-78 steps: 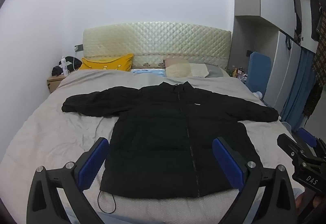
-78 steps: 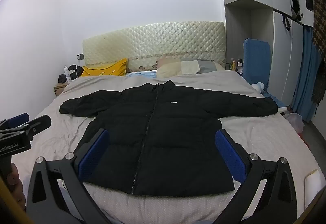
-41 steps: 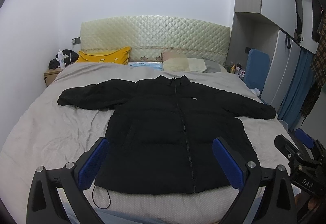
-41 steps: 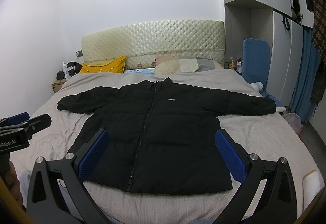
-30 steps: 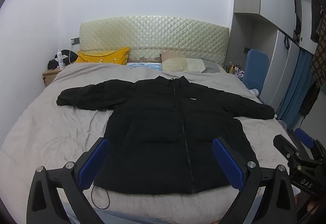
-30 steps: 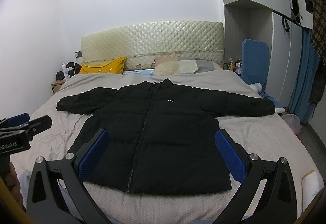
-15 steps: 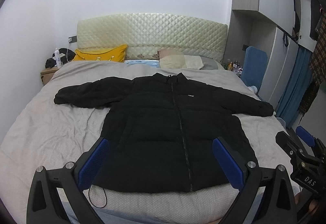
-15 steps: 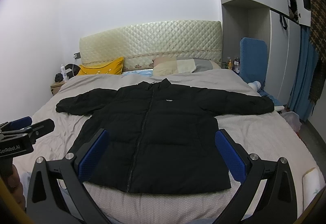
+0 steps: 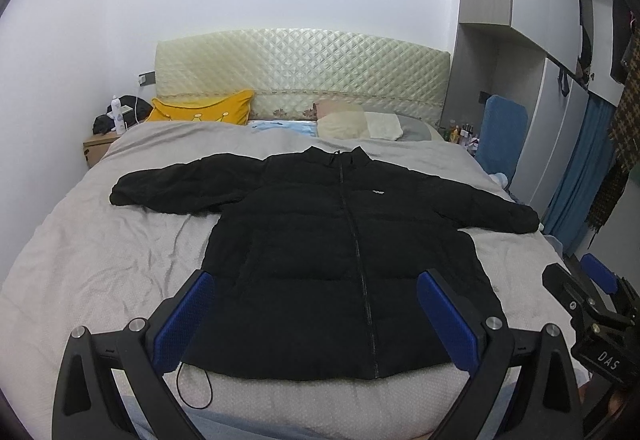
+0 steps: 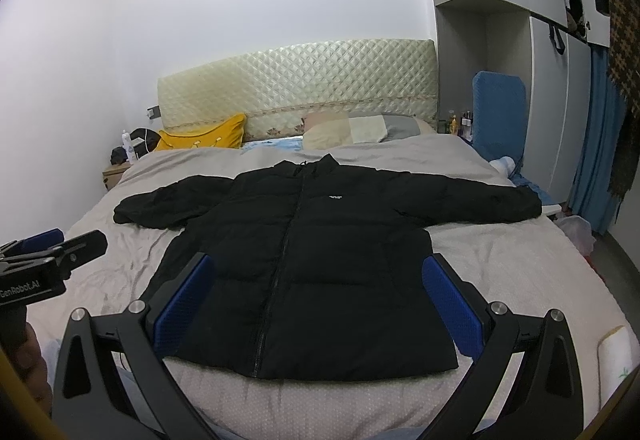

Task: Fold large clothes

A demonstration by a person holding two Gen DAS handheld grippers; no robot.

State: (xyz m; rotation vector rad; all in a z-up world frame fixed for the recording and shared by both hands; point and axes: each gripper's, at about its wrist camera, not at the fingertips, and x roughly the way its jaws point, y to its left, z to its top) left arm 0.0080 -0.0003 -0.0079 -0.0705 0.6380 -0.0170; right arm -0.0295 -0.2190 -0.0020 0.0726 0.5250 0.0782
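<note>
A large black puffer jacket (image 9: 320,260) lies flat and zipped on the grey bed (image 9: 92,260), front up, both sleeves spread out to the sides. It also shows in the right wrist view (image 10: 312,260). My left gripper (image 9: 316,304) is open and empty, held above the foot of the bed near the jacket's hem. My right gripper (image 10: 316,292) is open and empty at about the same height. Each gripper shows at the edge of the other's view: the right one (image 9: 588,296), the left one (image 10: 44,252).
A quilted headboard (image 9: 300,72), a yellow pillow (image 9: 200,112) and beige pillows (image 9: 356,124) are at the far end. A nightstand (image 9: 100,148) with a bottle stands at the left. A blue chair (image 9: 500,132), wardrobe and blue curtain (image 9: 580,180) line the right side.
Both grippers have risen slightly and tilted, so the jacket sits a little lower and fuller in view. The jacket has not moved. Both grippers stay open.
</note>
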